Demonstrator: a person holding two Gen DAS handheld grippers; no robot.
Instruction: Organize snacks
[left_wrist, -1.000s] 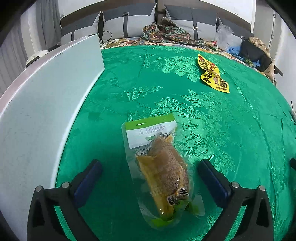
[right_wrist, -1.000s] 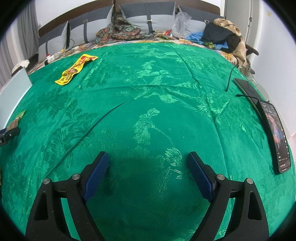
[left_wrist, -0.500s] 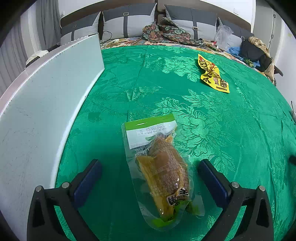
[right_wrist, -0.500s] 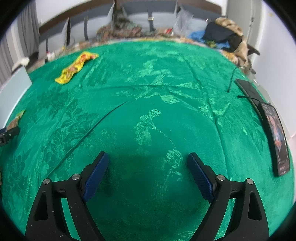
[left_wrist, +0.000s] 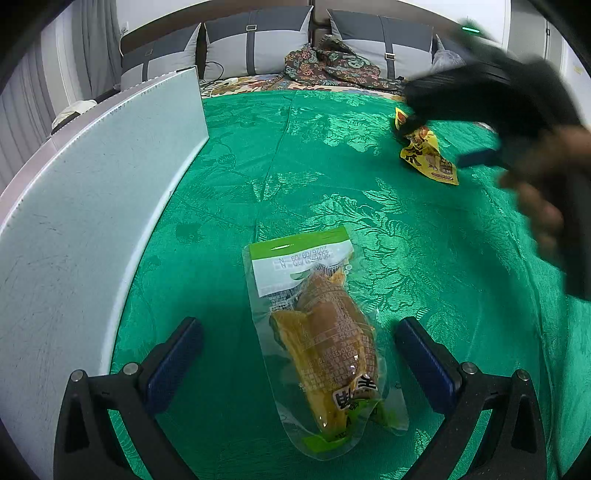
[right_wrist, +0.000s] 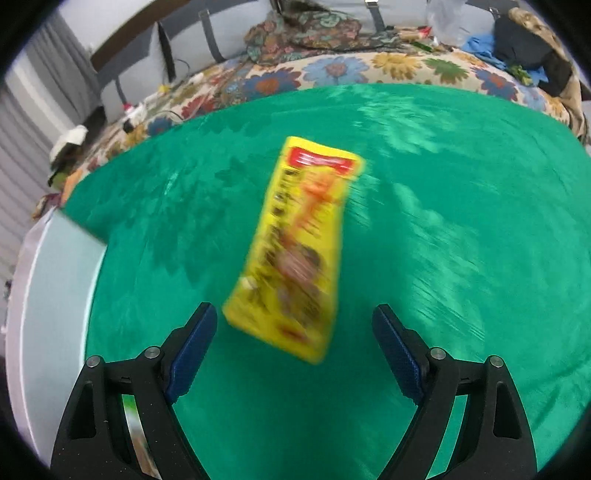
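Observation:
A clear snack pouch with a green top and a brown snack inside (left_wrist: 325, 332) lies on the green cloth between the fingers of my open left gripper (left_wrist: 299, 350). A yellow snack packet (right_wrist: 295, 251) lies on the cloth just ahead of my open right gripper (right_wrist: 295, 343), its near end between the fingertips; this view is blurred. In the left wrist view the same yellow packet (left_wrist: 430, 158) lies at the far right, with the right gripper (left_wrist: 458, 122) and the hand holding it blurred above it.
A white board (left_wrist: 85, 206) stands on edge along the left of the green cloth (left_wrist: 332, 184); it also shows in the right wrist view (right_wrist: 48, 295). Grey cushions (left_wrist: 258, 40) and patterned fabric (left_wrist: 332, 62) lie beyond the cloth.
My right gripper has swung fast to the left and forward, from bare cloth to the yellow packet, and entered the left wrist view. My left gripper and the pouch have not moved.

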